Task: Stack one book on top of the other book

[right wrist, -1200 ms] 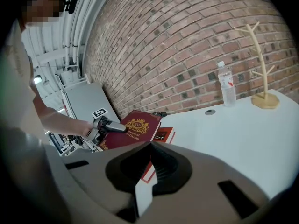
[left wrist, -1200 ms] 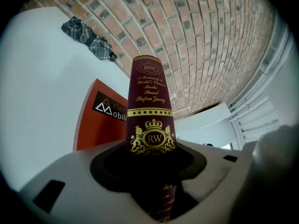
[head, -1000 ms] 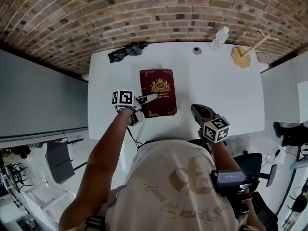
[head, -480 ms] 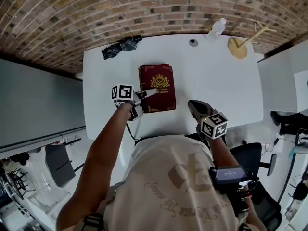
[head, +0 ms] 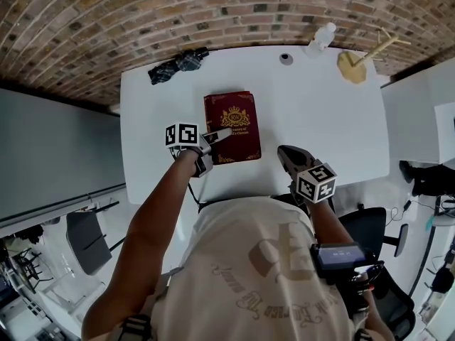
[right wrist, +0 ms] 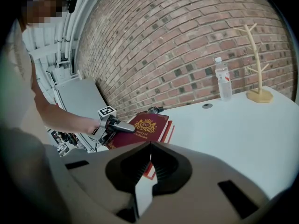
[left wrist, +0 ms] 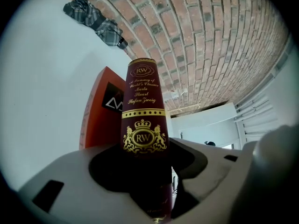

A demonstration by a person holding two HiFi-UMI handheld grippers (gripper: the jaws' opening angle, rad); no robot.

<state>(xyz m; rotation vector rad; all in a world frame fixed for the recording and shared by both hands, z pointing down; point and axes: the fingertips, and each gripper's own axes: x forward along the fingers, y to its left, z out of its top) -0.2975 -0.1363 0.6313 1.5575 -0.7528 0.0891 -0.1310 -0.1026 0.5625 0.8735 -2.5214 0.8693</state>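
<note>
A maroon book (head: 233,123) with a gold crest lies flat on the white table (head: 327,126), on top of an orange-red book whose edge (right wrist: 169,131) shows beneath it. My left gripper (head: 211,145) is shut on the maroon book at its near-left edge. In the left gripper view the spine (left wrist: 144,120) runs between the jaws of that gripper (left wrist: 150,174), and the orange-red book (left wrist: 96,113) shows to its left. My right gripper (head: 286,155) hovers near the table's front edge, right of the books. Its jaws (right wrist: 149,168) are shut and empty.
A dark checked cloth (head: 174,64) lies at the back left of the table. At the back right stand a clear bottle (head: 321,38), a small round object (head: 286,58) and a wooden branch stand (head: 357,64). A brick wall runs behind the table.
My left gripper has come down slightly with the maroon book in it. The right gripper has stayed where it was.
</note>
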